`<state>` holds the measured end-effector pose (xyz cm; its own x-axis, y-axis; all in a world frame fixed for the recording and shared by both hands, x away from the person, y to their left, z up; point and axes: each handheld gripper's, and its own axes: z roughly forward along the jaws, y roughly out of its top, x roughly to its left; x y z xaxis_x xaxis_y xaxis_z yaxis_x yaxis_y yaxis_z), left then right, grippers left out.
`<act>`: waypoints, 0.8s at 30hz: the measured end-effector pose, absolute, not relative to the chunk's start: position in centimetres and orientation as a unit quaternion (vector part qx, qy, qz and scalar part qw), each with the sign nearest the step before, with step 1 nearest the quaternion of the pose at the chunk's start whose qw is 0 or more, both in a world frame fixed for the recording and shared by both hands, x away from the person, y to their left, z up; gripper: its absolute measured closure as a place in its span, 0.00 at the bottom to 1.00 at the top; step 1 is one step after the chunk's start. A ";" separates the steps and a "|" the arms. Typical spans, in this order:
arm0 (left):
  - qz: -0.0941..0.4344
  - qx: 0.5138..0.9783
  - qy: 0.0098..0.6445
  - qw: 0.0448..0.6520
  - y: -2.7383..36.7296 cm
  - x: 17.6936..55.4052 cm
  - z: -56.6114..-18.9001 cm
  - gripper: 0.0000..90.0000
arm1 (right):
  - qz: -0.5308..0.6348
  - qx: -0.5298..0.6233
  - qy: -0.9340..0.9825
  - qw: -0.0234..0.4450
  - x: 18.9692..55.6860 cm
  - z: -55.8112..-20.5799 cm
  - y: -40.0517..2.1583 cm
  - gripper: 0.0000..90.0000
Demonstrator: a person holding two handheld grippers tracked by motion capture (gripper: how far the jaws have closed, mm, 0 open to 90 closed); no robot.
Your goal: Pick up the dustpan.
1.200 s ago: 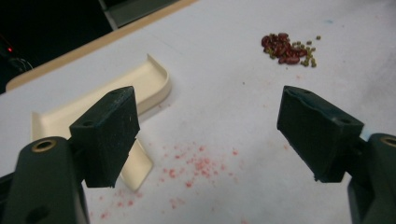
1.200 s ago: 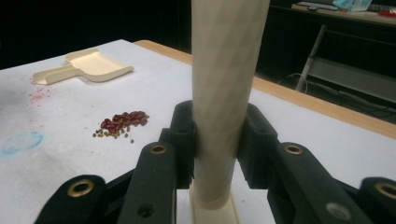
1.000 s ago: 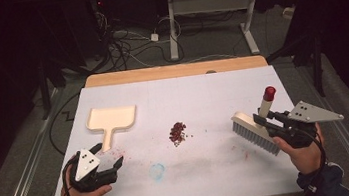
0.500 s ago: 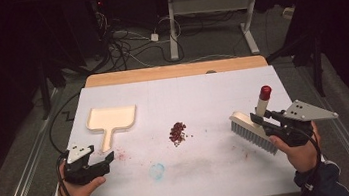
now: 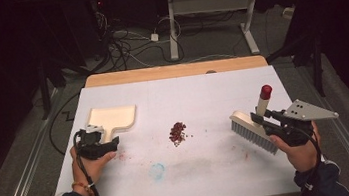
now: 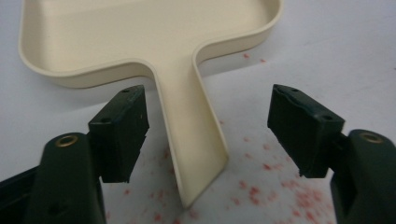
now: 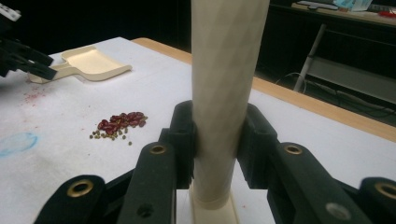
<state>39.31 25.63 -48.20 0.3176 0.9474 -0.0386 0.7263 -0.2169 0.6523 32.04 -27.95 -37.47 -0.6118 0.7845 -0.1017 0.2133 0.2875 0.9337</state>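
Since the earlier frame the left gripper (image 5: 110, 145) has been travelling away from the near edge of the desk (image 5: 208, 184) toward the dustpan (image 5: 113, 118), and it is now sitting at the dustpan's handle (image 6: 194, 140). Its jaws have just been closing; in the left gripper view they are still standing apart, one on each side of the handle, with neither pad touching it, so the gripper is released. The dustpan has not shifted: it is lying flat on the white desk cover at the left, with its tray pointing away from the person and its handle pointing toward them.

The right gripper (image 7: 217, 144) is staying where it was, clenched on the cream handle of the brush (image 5: 253, 129), with both pads pressing against the handle in the right gripper view. The brush is hanging over the right side of the desk, its red tip up and its bristles facing down and toward the middle.

The small heap of beans (image 5: 177, 132) is lying in the middle of the desk, well apart from both dustpan and brush, unchanged. Red specks are dotting the cover near the dustpan's handle, and a faint blue smear (image 5: 157, 170) is showing nearer the person.

No brand, label or writing is readable anywhere.
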 end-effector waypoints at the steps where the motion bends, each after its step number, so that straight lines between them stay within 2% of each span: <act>1: 0.183 0.755 0.559 0.291 25.6 39.8 -48.5 0.38 | 0.495 0.333 0.749 0.288 32.0 -37.5 -27.9 0.79; 2: 0.177 0.755 0.562 0.288 25.6 40.2 -48.8 0.42 | 0.495 0.331 0.749 0.289 32.1 -37.5 -27.9 0.79; 7: 0.182 0.749 0.568 0.289 25.6 41.7 -48.8 0.46 | 0.494 0.336 0.750 0.285 32.1 -37.7 -27.9 0.79; 8: 0.181 0.744 0.573 0.293 25.7 41.9 -48.8 0.53 | 0.492 0.335 0.752 0.284 32.2 -37.8 -27.9 0.79; 9: 0.183 0.742 0.576 0.291 25.7 42.1 -48.8 0.53 | 0.492 0.335 0.752 0.284 32.2 -37.8 -27.9 0.79; 11: 0.187 0.740 0.578 0.289 25.8 42.3 -48.8 0.62 | 0.493 0.335 0.751 0.283 32.2 -37.8 -27.8 0.79; 14: 0.194 0.738 0.579 0.287 25.6 42.4 -48.8 0.70 | 0.492 0.340 0.751 0.278 32.2 -37.9 -27.7 0.79; 24: 0.210 0.750 0.569 0.265 25.5 42.4 -47.7 0.71 | 0.491 0.339 0.753 0.276 32.3 -37.9 -27.7 0.79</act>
<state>42.36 25.53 -47.73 0.2642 0.9644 0.0133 0.7419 -0.2120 0.6361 32.29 -27.66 -37.88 -0.6168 0.7827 -0.0834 0.2400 0.2879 0.9271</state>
